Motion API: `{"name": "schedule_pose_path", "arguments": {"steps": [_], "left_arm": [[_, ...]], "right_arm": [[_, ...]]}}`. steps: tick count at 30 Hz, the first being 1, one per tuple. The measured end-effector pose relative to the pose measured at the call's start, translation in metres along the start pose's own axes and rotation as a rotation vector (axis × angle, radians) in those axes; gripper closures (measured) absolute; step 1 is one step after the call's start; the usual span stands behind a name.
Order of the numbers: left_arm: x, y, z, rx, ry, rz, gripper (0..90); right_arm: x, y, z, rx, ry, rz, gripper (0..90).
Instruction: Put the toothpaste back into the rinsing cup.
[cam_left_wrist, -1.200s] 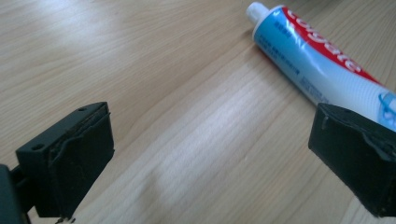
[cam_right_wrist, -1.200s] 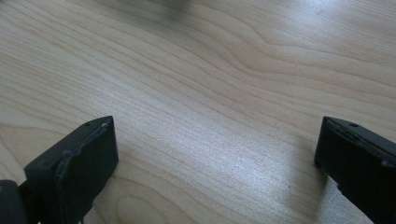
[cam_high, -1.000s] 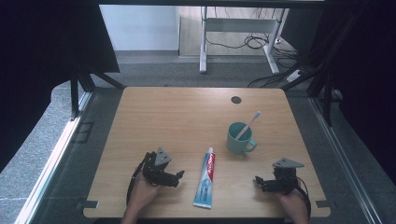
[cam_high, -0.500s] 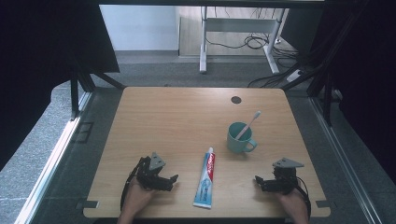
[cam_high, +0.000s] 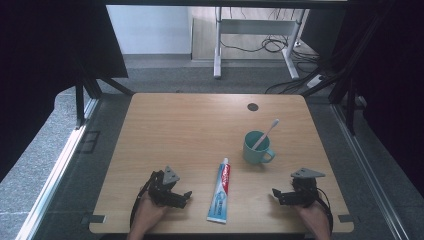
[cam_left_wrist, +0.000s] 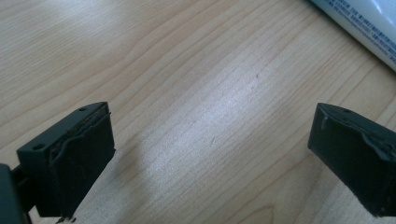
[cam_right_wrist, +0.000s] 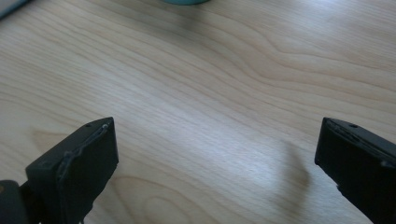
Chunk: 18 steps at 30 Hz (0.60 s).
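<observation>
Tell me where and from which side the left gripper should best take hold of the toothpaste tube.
Probably across the flat lower body of the toothpaste tube, coming from the tube's left, where the left gripper sits with jaws open. The tube lies flat, cap pointing away from the person, its long side facing that gripper, so the jaws would span its narrow width, clear of the mug.

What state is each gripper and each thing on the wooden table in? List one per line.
Left gripper: open, empty.
Right gripper: open, empty.
White toothpaste tube: lying flat, capped.
Teal ceramic mug: upright, holding a toothbrush.
White toothbrush: leaning in the mug, head up.
</observation>
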<state>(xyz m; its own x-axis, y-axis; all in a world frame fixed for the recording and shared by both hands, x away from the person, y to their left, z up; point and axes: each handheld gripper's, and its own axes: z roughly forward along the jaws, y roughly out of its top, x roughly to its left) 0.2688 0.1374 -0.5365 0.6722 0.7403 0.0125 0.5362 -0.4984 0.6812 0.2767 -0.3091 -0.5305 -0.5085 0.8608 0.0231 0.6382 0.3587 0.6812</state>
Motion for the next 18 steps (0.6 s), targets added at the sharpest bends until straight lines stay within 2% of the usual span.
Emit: {"name": "schedule_pose_path", "arguments": {"steps": [10, 15, 18], "left_arm": [[0.004, -0.006, -0.002, -0.012, 0.000, -0.017, 0.2], [0.004, -0.007, -0.003, -0.023, 0.002, -0.006, 0.2], [0.003, -0.008, -0.003, -0.026, 0.003, 0.003, 0.2]], "right_arm": [[0.020, 0.008, -0.002, 0.022, 0.083, -0.017, 0.2], [0.035, 0.017, -0.001, 0.042, 0.119, -0.044, 1.0], [0.045, 0.025, 0.002, 0.074, 0.140, -0.063, 1.9]]}}
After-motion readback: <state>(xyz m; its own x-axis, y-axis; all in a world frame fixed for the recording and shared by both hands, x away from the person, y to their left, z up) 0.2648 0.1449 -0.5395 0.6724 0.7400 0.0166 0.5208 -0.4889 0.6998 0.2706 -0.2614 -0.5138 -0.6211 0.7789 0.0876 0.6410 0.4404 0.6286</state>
